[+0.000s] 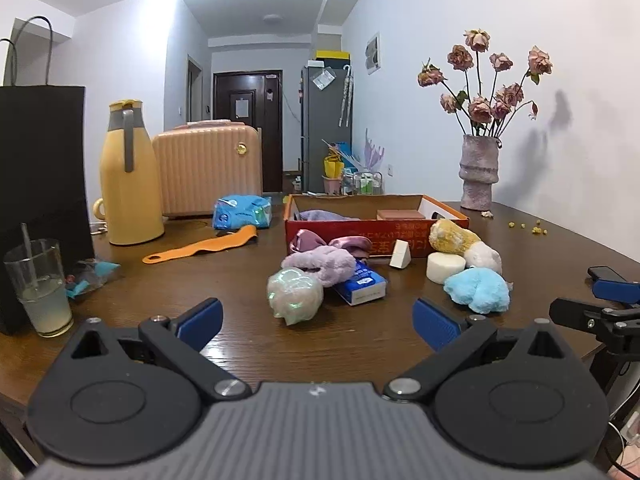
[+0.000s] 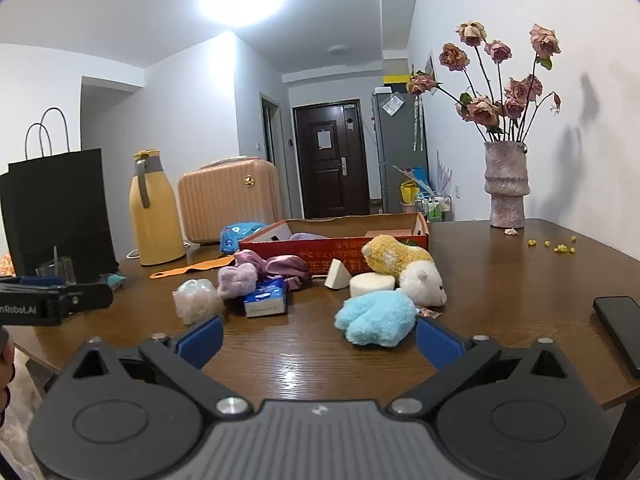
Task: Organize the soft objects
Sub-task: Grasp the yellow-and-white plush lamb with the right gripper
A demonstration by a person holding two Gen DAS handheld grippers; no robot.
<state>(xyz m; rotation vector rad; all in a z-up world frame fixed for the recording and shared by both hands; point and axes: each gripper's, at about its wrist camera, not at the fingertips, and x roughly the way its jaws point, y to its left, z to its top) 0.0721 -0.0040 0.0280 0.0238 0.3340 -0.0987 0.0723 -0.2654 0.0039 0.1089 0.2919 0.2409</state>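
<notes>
Left wrist view: the left gripper (image 1: 318,318) is seen w/ jaws spread wide, nothing gripped, over bare wood of the table (image 1: 248,280). All places below are given rel. to the red cardboard box (image 1: 340,230), which sits open-topped near the table's middle.

Just in front of the box's near wall: a mauve satin scrunchie (image 1: 316,242), a lilac fluffy scrunchie (image 1: 320,266) touching it, and a white wedge sponge (image 1: 401,255). Further in front, toward the camera: an iridescent mesh puff (image 1: 295,292) and a blue tissue pack (image 1: 362,282), the pack partly under the lilac scrunchie. At the box's front right corner a yellow-and-white plush (image 1: 466,246) is leaned, w/ a white round sponge (image 1: 445,266) and a light-blue plush (image 1: 478,290) in front of it. Inside the box a lilac cloth (image 1: 320,215) and a pink block (image 1: 400,214) are seen.

Left of the box: an orange strap (image 1: 200,246), a blue wipes pack (image 1: 240,212), a yellow jug (image 1: 128,176), a glass (image 1: 40,288). Behind-right of the box: a vase w/ dried roses (image 1: 479,172).

Right wrist view: the right gripper (image 2: 320,340) is also held fully open, nothing between the pads; the light-blue plush (image 2: 376,318) lies just beyond its right finger (image 2: 438,342), contact can't be told. A phone (image 2: 620,332) lies far right of the box (image 2: 340,246), at the table edge.
</notes>
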